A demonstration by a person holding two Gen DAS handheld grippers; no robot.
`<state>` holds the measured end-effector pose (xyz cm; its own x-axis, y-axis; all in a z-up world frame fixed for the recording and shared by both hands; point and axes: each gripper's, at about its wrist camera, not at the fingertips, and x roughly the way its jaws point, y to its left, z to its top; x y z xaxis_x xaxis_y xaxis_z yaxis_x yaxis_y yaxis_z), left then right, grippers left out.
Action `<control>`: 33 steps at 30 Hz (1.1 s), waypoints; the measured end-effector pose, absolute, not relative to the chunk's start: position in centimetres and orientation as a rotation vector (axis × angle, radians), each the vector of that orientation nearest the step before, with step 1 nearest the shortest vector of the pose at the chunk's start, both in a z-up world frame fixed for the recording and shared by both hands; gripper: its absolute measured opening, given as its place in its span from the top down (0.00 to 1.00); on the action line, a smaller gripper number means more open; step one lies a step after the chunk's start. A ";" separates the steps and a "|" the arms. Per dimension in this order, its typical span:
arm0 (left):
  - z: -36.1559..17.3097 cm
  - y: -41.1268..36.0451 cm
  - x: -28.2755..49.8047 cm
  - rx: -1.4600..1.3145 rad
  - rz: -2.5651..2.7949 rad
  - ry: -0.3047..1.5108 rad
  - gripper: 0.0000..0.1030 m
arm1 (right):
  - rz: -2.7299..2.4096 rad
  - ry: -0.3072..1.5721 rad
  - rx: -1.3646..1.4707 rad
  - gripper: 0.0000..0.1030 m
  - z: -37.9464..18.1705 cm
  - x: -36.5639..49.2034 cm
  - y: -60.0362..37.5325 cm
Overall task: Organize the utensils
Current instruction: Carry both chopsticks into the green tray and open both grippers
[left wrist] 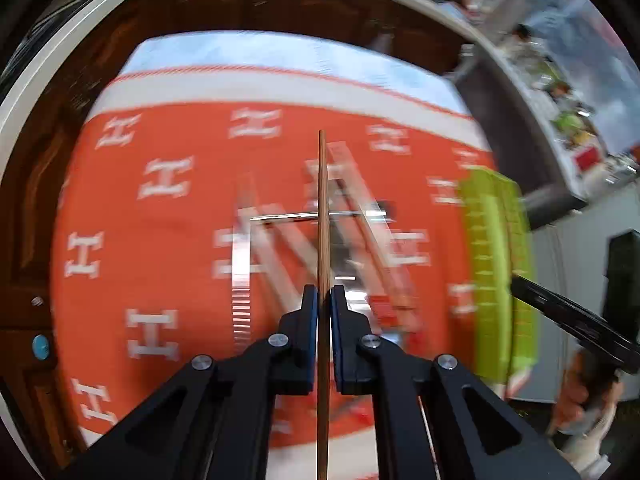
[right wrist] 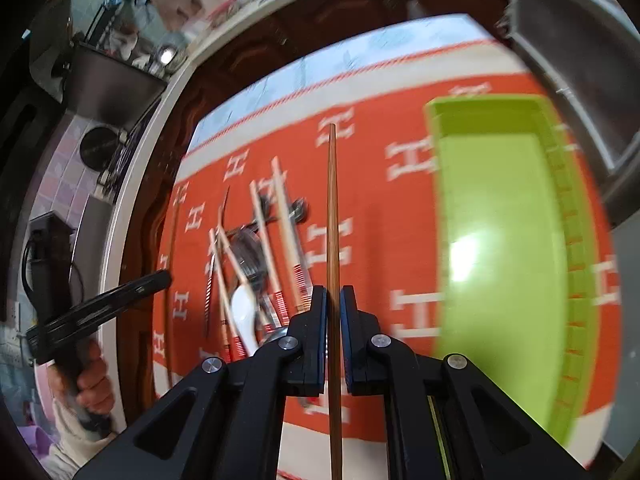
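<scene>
Two tools, left tool and right tool, each grip one brown chopstick; next, carry both to the green tray.

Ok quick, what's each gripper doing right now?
Left gripper: shut on a brown chopstick.
Right gripper: a brown chopstick between its jaws, small gaps showing; grip cannot be told.

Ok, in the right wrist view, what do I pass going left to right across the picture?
Other hand-held gripper at the left edge → pile of loose utensils on the orange cloth → brown chopstick held in this hand-held gripper → green tray.
</scene>
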<state>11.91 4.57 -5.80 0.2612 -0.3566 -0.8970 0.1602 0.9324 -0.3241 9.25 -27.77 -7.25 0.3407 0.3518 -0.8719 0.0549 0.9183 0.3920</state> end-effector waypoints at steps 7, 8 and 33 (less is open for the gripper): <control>-2.7 -6.7 10.9 -0.161 -0.557 1.235 0.96 | 0.024 1.204 0.332 0.94 -6.8 8.6 -34.5; -2.9 -9.1 11.1 -0.156 -0.587 1.243 0.96 | 0.005 1.215 0.327 0.94 -7.3 8.7 -35.2; -8.2 -15.5 11.4 0.036 -0.506 1.230 0.43 | -0.159 1.289 0.251 0.88 -13.7 9.1 -40.3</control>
<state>11.44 -15.55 -8.21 0.2389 -0.3501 -0.9057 0.3883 0.8894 -0.2414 9.10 -40.28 -13.71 0.2727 0.0234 -0.9618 0.2559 0.9619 0.0960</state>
